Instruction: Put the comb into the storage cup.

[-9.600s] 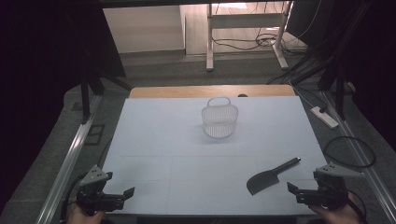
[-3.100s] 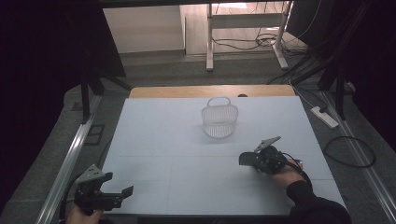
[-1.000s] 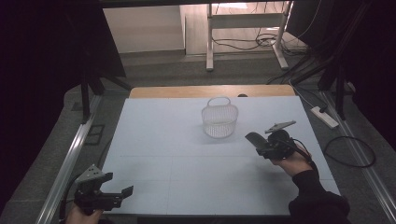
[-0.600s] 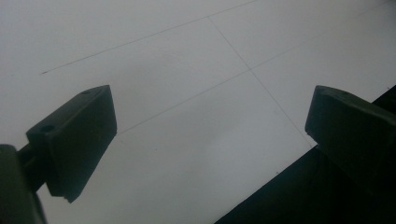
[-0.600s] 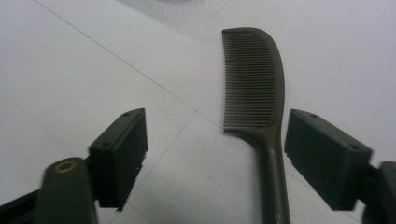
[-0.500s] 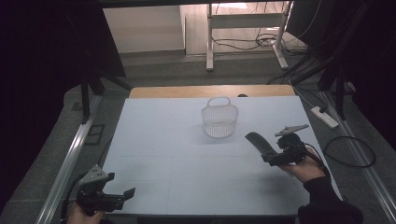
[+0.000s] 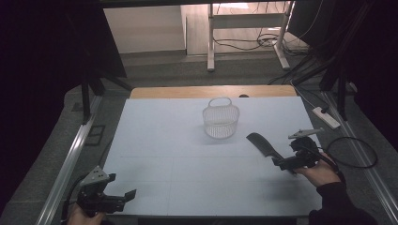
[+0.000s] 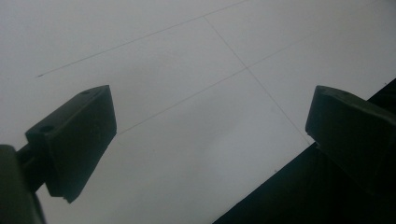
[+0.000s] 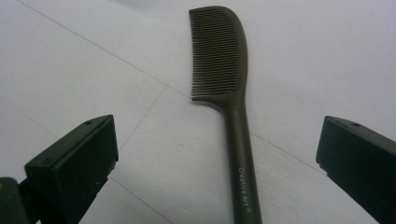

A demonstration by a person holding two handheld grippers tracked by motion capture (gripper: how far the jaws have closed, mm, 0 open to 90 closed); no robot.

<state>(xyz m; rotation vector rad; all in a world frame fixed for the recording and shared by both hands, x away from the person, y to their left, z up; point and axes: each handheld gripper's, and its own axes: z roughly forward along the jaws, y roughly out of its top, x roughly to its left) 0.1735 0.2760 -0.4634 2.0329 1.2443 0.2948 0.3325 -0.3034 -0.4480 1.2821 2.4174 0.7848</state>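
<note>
A dark long-handled comb [image 7: 261,143] lies flat on the white table [image 7: 178,154], right of a small white mesh basket [image 7: 220,119]. In the right gripper view the comb [image 9: 219,51] points away, teeth to the left, with its handle running back between the jaws. My right gripper [image 7: 283,164] [image 9: 219,154] is open. Its jaws have just been opening and stand wide on either side of the handle without touching it. My left gripper [image 7: 123,198] [image 8: 210,126] rests open with nothing between its jaws at the table's front left corner.
A wooden strip [image 7: 211,91] runs along the table's far edge. A power strip [image 7: 325,117] and a looped cable [image 7: 352,152] lie off the right side. Metal rails [image 7: 70,159] flank the table.
The right gripper carried the comb rightward past the basket, then let go of it. Its jaws opened and the hand drew back to the right. The left gripper stayed put.
</note>
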